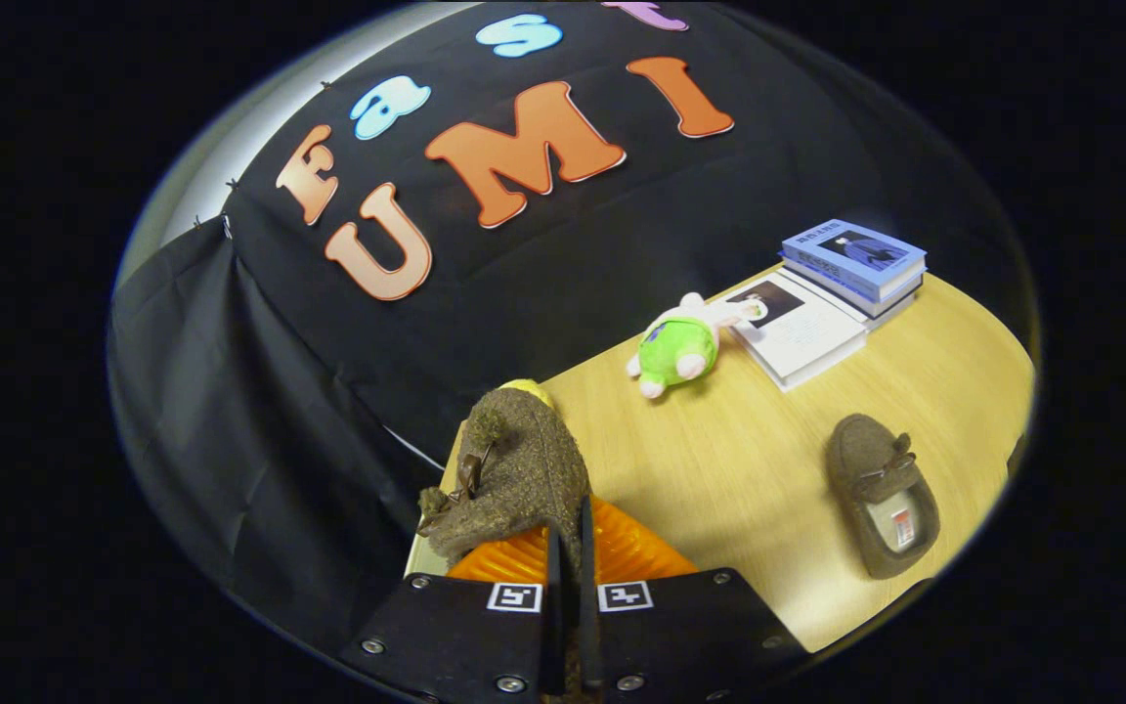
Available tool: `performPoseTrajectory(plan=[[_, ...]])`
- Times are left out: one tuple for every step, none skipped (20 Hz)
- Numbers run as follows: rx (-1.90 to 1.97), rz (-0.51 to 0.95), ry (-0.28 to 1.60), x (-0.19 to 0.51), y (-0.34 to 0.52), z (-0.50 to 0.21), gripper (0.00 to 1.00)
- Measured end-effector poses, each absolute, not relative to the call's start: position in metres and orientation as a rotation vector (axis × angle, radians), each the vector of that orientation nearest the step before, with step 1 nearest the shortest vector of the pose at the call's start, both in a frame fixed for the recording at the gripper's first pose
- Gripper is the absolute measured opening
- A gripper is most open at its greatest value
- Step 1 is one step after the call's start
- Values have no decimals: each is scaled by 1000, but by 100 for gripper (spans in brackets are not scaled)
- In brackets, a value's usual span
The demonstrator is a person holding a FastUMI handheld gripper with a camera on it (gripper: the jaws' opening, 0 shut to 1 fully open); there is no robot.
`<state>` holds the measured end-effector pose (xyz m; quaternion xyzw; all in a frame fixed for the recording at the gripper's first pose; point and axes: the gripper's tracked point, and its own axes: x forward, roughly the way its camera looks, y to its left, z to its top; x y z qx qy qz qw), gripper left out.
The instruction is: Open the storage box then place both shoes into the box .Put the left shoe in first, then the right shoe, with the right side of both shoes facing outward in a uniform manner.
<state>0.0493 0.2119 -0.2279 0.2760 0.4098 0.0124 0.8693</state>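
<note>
Two shoes [524,469] [882,494], two books [854,259] [798,328], one plush toy [680,347].

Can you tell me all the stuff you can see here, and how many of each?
shoe in the gripper: 1, brown and fuzzy, pinched at its edge between the fingers, toe pointing away
shoe on the table: 1, brown, lying beyond the fingers, nearer than the books
plush toy: 1, green and white, on the table beside the books
books: several, blue and white covers, stacked at the table's far end
table: 1, light wood
gripper: 1, fingers closed on the held shoe's edge
</note>
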Motion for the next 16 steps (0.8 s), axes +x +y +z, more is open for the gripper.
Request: performPoseTrajectory(plan=[[578,49,869,50,225,-228,6],[580,71,883,50,239,-229,7],[581,90,903,46,251,-231,7],[584,105,924,44,263,-235,7],[586,118,945,41,274,-240,7],[585,128,963,38,284,-244,7],[580,132,980,36,291,-251,7],[572,129,994,33,298,-257,7],[564,123,1012,31,303,-263,7],[555,118,1027,30,307,-270,7],[551,112,1042,31,315,-279,7],[549,107,1054,32,320,-285,7],[551,99,1067,30,324,-290,7],[552,89,1082,30,328,-296,7],[553,85,1100,28,330,-303,7],[553,90,1129,22,335,-309,7]])
